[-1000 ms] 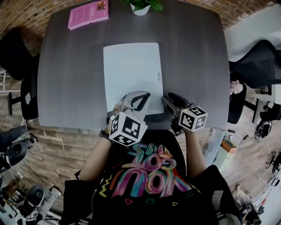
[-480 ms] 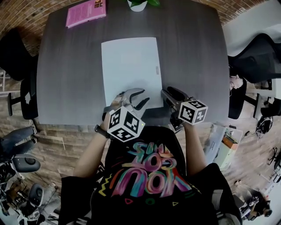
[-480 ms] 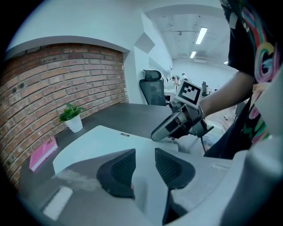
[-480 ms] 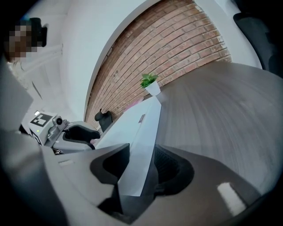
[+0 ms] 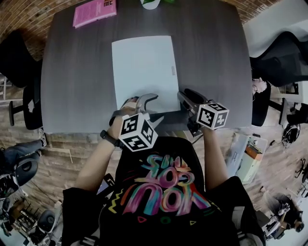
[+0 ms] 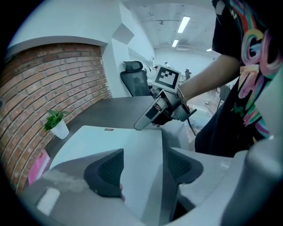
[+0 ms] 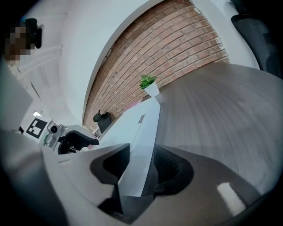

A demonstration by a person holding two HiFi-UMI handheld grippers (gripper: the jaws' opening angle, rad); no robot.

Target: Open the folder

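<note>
Head view: left gripper [image 5: 150, 108] sits lower centre. Its jaws are spread and have just been opening; the folder's near edge is between them, pads off it. Right gripper [image 5: 186, 98], just to the right, is clamped on the near right corner of the white folder [image 5: 144, 67]. The folder lies flat at frame centre on the grey table [image 5: 211, 57]. Pink book [image 5: 94, 12] is upper left, plant pot [image 5: 150, 4] at the top edge.
</note>
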